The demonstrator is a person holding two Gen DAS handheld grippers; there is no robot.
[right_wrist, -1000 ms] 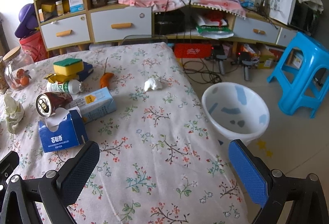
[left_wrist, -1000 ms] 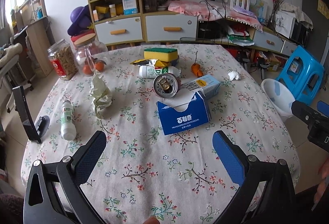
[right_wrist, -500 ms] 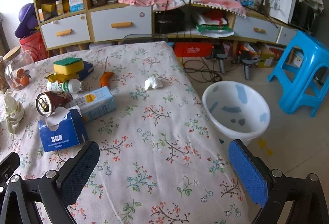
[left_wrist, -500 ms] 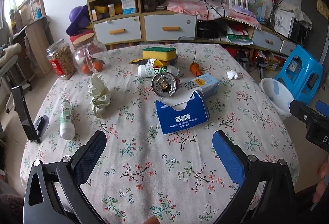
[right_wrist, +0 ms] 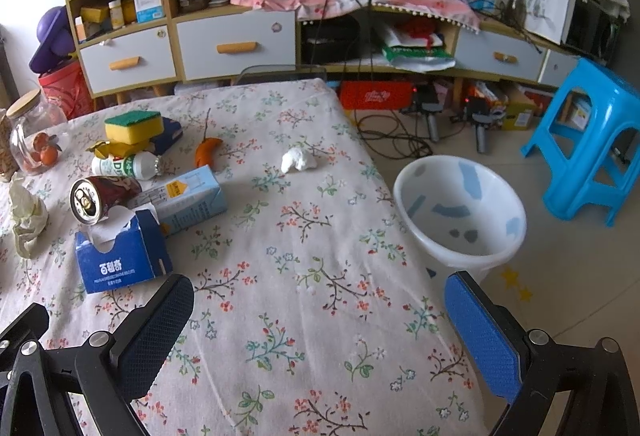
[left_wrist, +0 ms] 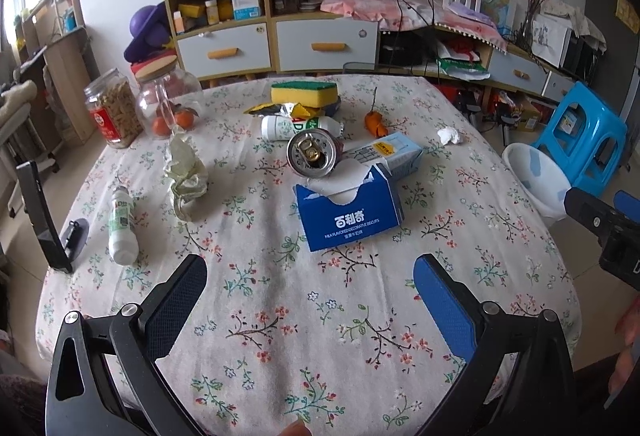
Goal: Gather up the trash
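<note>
Both grippers hang above the near edge of the worktop (left_wrist: 360, 336), which is covered by a floral tablecloth. The left gripper (left_wrist: 310, 292) has its fingers spread wide with nothing between them. The right gripper (right_wrist: 320, 320) likewise has its fingers spread wide and empty, its right finger over the worktop edge.

Trash items on the worktop:

- A blue biscuit box (left_wrist: 348, 211), torn open at the top, stands near the centre, directly ahead of the left gripper.
- A crushed drink can (left_wrist: 312, 153) lies on its side just behind the box, its opened top facing the camera.
- A light blue carton (left_wrist: 394, 153) lies on its side, touching the can and the box.
- A white plastic bottle with green label (left_wrist: 298, 125) lies on its side behind the can.
- A crumpled yellow wrapper (left_wrist: 280, 109) lies just behind that bottle, under a yellow-and-green sponge (left_wrist: 304, 91).
- An orange peel scrap (left_wrist: 374, 121) lies right of the bottle.
- A white paper wad (right_wrist: 298, 160) lies apart, towards the right edge.
- A crumpled pale paper (left_wrist: 186, 175) lies left of centre.
- A second small white bottle (left_wrist: 122, 226) lies near the left edge.

A white waste bin (right_wrist: 460, 211) stands on the floor just beside the worktop's right edge. A blue plastic stool (right_wrist: 592, 139) stands behind it.

Two glass jars (left_wrist: 140, 107) stand at the far left of the worktop.
</note>
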